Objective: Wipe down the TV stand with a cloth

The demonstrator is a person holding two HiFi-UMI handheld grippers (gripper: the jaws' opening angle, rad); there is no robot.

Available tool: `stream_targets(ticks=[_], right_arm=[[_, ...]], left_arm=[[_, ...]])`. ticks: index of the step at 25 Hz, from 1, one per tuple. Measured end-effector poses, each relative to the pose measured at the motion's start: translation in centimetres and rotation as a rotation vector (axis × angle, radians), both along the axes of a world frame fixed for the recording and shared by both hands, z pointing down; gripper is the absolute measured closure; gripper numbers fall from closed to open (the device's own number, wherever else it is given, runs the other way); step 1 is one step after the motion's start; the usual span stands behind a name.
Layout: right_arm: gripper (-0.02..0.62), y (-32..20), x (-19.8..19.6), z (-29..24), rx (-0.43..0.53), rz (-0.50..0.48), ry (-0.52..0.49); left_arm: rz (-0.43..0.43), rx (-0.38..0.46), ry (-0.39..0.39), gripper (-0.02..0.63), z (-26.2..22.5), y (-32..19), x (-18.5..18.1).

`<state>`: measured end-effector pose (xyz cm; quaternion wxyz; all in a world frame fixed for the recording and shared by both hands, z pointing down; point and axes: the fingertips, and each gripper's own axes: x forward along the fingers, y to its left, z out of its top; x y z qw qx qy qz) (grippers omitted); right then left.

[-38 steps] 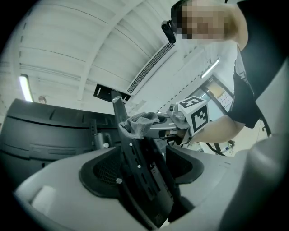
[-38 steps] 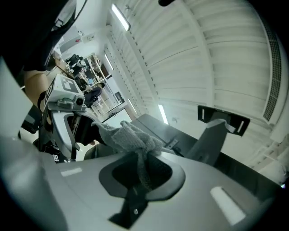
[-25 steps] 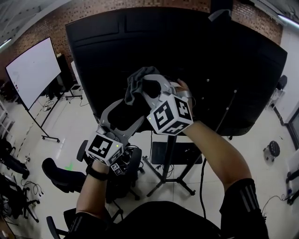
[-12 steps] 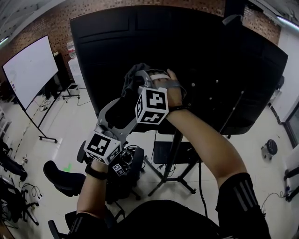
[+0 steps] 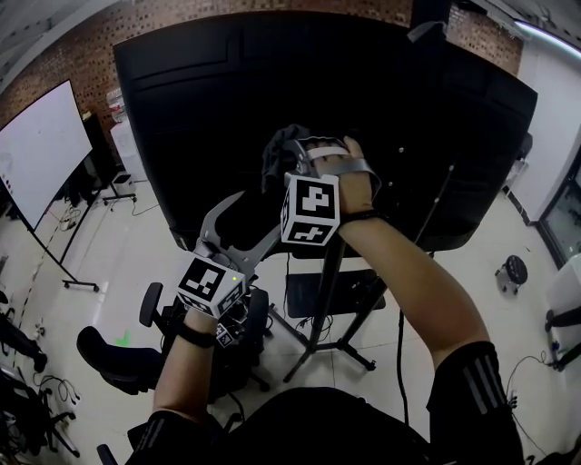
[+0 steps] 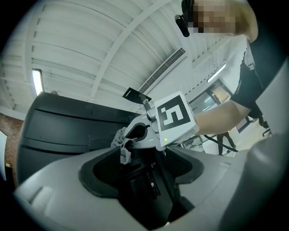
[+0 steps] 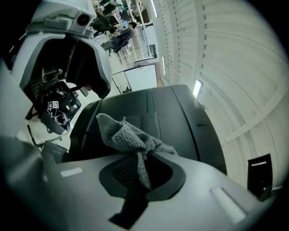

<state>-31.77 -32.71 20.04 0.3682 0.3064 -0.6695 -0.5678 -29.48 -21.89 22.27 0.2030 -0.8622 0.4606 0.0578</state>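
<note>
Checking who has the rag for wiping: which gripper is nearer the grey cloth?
Right. The right gripper is shut on the cloth, which bunches out past its jaws. The left gripper sits open, lower and to the left, not touching it.

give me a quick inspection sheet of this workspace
surface: TV, black back facing us, on its stand
job's things: grey cloth, bunched, held at the TV's back
clutter: nothing seen
grippers: right gripper shut on cloth; left gripper open, empty, lower down
cables: cable hanging beside the stand; floor cables at left
surroundings: whiteboard, chair, brick wall
</note>
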Motion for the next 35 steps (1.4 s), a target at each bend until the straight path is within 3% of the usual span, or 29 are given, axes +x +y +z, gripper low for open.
stream_targets(ticks=[6,11,13,16,19,25,32,35], right_arm=[[0.563,-0.6,3.2,0.0,0.09,0.124,0.134],[0.563,0.2,3.5,-0.2,0.106,0.117,0.129],[0.563,1.6,2.7,-0.8,0.06,0.056,0.042],[0.563,4.0,0.4,-0.7,-0.128,-0.092,-0.131],[0.563,5.4,-2.1,0.4,-0.231,-0.181,-0.185],[0.563,5.1,-7.0,3.3,-0.202,-0.233,-0.113],[0.563,2.0,-7.8,5.7,-0.02,-0.111,0.078],[0.563,1.6,-6.8,5.8,0.017,-0.075,0.115]], left_arm=[[0.055,-0.008,-0.013,0.268,0.6,-0.6,2.3],[0.065,-0.015,-0.004,0.268,0.9,-0.5,2.4],[0.058,-0.013,0.001,0.268,0.9,-0.3,1.7],[0.025,-0.015,0.013,0.268,1.2,0.3,-0.1],[-0.027,-0.038,0.034,0.268,1.7,0.8,-2.2],[-0.097,-0.076,0.052,0.268,3.9,0.8,-5.9],[-0.097,-0.108,0.038,0.268,5.7,0.9,-6.2],[-0.079,-0.11,0.029,0.268,5.7,0.6,-5.4]])
